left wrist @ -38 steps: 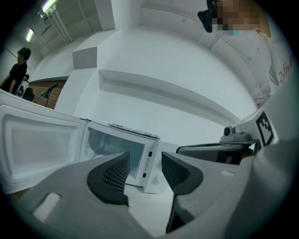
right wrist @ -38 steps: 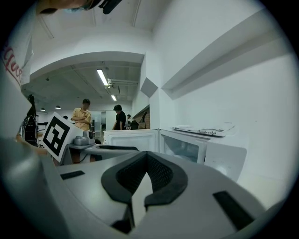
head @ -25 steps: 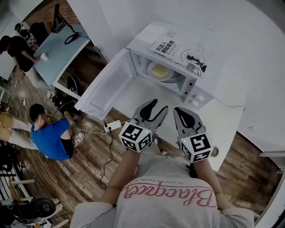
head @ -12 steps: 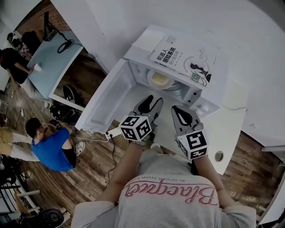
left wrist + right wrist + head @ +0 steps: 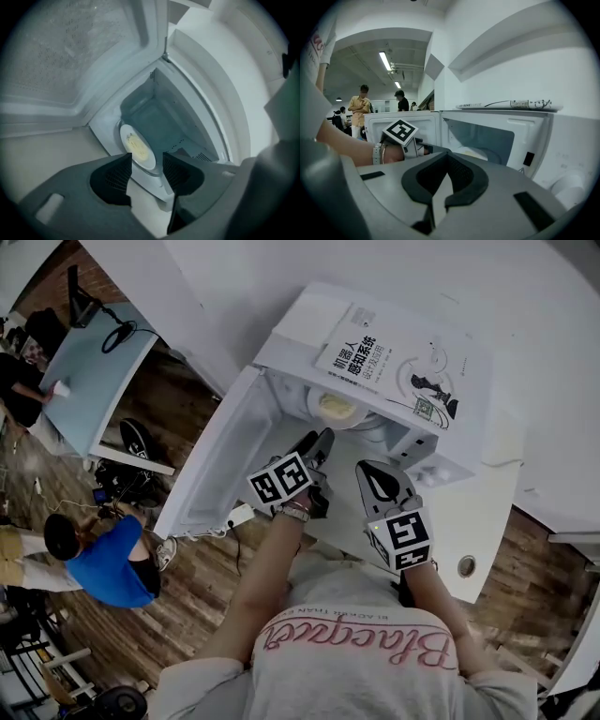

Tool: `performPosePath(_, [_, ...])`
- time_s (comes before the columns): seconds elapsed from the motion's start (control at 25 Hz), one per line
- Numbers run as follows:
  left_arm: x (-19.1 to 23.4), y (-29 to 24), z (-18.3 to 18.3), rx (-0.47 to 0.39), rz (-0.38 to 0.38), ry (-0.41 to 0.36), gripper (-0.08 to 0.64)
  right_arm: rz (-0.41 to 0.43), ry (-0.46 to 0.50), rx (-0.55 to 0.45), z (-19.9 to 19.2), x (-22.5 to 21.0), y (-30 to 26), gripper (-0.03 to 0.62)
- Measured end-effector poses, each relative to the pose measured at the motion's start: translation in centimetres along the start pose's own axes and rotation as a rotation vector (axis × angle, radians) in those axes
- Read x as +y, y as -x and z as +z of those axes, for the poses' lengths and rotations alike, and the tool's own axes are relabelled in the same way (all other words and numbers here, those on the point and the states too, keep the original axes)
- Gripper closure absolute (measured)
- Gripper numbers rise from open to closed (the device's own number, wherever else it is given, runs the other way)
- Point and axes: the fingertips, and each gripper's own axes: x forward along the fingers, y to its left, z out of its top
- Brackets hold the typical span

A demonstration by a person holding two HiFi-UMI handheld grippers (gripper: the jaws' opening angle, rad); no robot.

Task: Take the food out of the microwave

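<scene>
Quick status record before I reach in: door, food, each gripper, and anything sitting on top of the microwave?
door: open, swung to the left
food: yellowish, on a white plate inside the microwave, not yet taken out
left gripper: jaws apart, at the opening, aimed at the plate, holding nothing
right gripper: jaws together, empty, outside the microwave
on top: a book

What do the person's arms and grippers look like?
The left gripper and right gripper are grey, with black ribbed pads. Each carries a cube with black-and-white square markers. The person wears a short-sleeved white T-shirt with pink lettering and a wristband.
</scene>
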Motion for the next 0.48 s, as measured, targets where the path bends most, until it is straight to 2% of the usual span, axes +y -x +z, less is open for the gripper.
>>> performPosePath(0.36, [4.6, -3.1, 0.0, 0.033, 0.055, 0.213, 0.35, -0.046, -0.011, 0.028, -1.2, 0.1, -1.6, 0.583])
performPosePath(0.48, [5.2, -3.7, 0.4, 0.028, 0.077, 0.237, 0.35, -0.062, -0.012, 0.038, -1.6, -0.2, -1.7, 0.583])
